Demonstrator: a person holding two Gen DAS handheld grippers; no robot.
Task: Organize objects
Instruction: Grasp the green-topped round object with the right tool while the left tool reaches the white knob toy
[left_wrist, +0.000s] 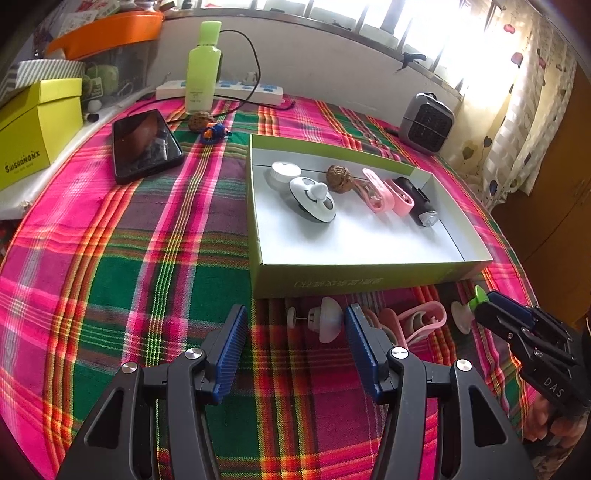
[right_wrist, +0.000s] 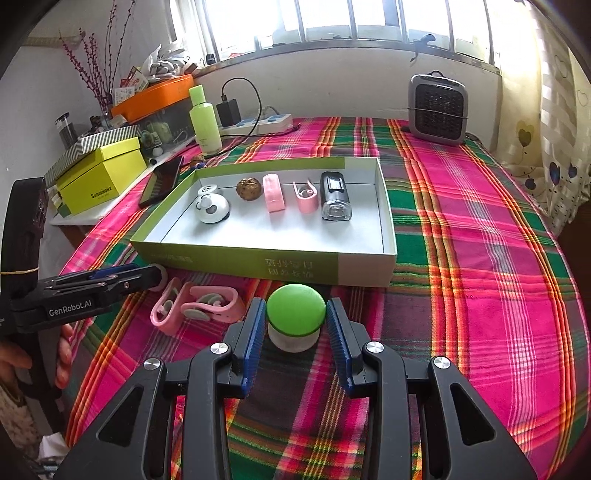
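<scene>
Your left gripper (left_wrist: 295, 350) hangs over the plaid cloth (left_wrist: 147, 258) in front of the box (left_wrist: 369, 277), jaws standing wide apart with nothing between the pads; only cloth shows in the gap. Just past its right finger a white suction cup (left_wrist: 327, 319) lies on its side, touching or nearly touching the blue pad, hard to tell which. Right of that, pink clips (left_wrist: 421, 321) lie in a loose pile on the cloth, close to the box's near wall. Further right, your right gripper (right_wrist: 295, 325) has its jaws partly closed around a green-topped knob (right_wrist: 295, 306) with a white base; both pads sit against the green cap's sides, so it looks gripped, with the base low at the cloth, though you can't tell if it is lifted. It sits just outside the box's near wall. Inside the box, left to right in the right wrist view: a white round cap (right_wrist: 208, 190), a white panda-like suction hook (right_wrist: 213, 208), a brown walnut (right_wrist: 249, 189), a pink clip (right_wrist: 273, 192), a second pink clip (right_wrist: 306, 197), a black bike light (right_wrist: 334, 199), all in a row at the far side; the near half of the box floor is bare. Beyond, a phone (left_wrist: 146, 146), a green bottle (left_wrist: 203, 66), a power strip (left_wrist: 236, 90), a yellow box (left_wrist: 37, 125) at far left, a small heater (right_wrist: 437, 107) at far right.
</scene>
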